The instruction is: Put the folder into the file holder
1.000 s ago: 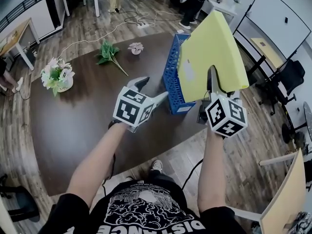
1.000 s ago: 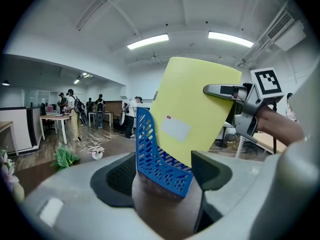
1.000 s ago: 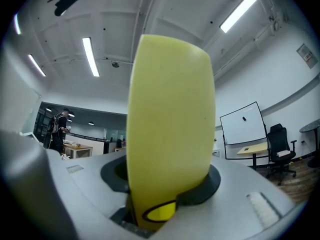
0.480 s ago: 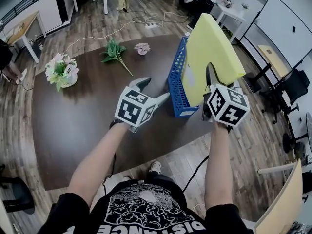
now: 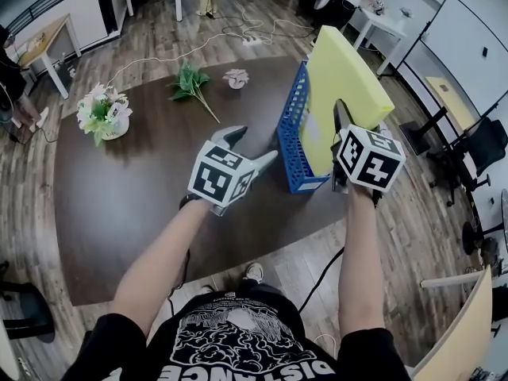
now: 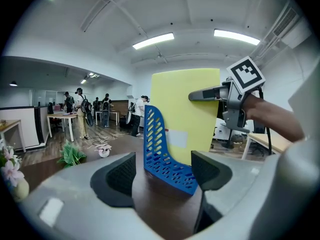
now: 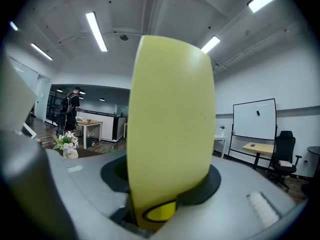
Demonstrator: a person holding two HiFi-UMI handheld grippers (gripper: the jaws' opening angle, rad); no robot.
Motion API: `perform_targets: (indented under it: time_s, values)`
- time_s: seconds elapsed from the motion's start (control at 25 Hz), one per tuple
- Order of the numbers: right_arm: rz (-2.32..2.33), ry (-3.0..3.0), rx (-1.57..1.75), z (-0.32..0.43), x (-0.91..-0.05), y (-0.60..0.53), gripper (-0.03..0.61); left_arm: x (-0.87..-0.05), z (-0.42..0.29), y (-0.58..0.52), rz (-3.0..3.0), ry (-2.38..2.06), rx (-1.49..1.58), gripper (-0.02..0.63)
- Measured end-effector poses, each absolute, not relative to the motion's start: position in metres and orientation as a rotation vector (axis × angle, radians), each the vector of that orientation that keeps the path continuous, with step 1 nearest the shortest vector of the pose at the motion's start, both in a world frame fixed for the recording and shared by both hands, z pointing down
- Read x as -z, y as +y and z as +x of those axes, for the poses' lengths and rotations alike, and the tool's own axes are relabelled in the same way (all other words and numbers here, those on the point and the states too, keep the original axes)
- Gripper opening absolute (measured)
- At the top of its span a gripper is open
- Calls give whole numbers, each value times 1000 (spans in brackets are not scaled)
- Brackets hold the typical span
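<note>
Well, your right claw was clamped on the yellow folder. Its pads pressed against the folder's two faces at the lower near edge, as the right gripper view showed plainly. You held the folder roughly upright. Its lower part was on the right side of the perforated upright wall of the blue file holder, above the holder's base. Whether the folder's bottom edge touched that base, you could not tell from any view. A pale label sat on the folder face that looked toward the holder's wall. The file holder stood on the dark bench, with its near end close to the bench's edge. Your left claw hung over the bench just left of the holder's near end, apart from it. Its jaws stood wide, with nothing between the pads. Through the gap, the left gripper view looked at the holder's wall and the folder behind it. Well to the left of the holder, a pot of flowers stood on the bench. Out past the holder's far end and to its left lay a green sprig, with a small pale blossom near it.
</note>
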State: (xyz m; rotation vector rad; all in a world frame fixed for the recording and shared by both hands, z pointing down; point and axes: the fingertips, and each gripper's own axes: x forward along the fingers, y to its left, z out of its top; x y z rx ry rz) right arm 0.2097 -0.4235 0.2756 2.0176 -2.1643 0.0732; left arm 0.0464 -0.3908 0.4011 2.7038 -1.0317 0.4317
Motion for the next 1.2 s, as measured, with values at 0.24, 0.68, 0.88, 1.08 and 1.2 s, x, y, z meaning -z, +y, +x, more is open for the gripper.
perform_targets:
  time_s: [0.24,0.68,0.88,1.08,1.2]
  values:
    - [1993,-2146,-80,211,-291,-432,198,-401,49,-393,2695,-1042,-433,359]
    - [1991,-2139,-122,212,-322,-435,198,-407,47,-396,2679,-1066,-452,359]
    - [1988,-2138,-134,212,-333,-436,198,-410,48,-397,2676,-1065,-462,359]
    - [2001,-2143,-138,212,-343,-433,199,-410,48,-395,2673,-1073,-468,359]
    - [2005,-2144,-139,212,-350,-433,199,-411,46,-395,2671,-1079,-467,359]
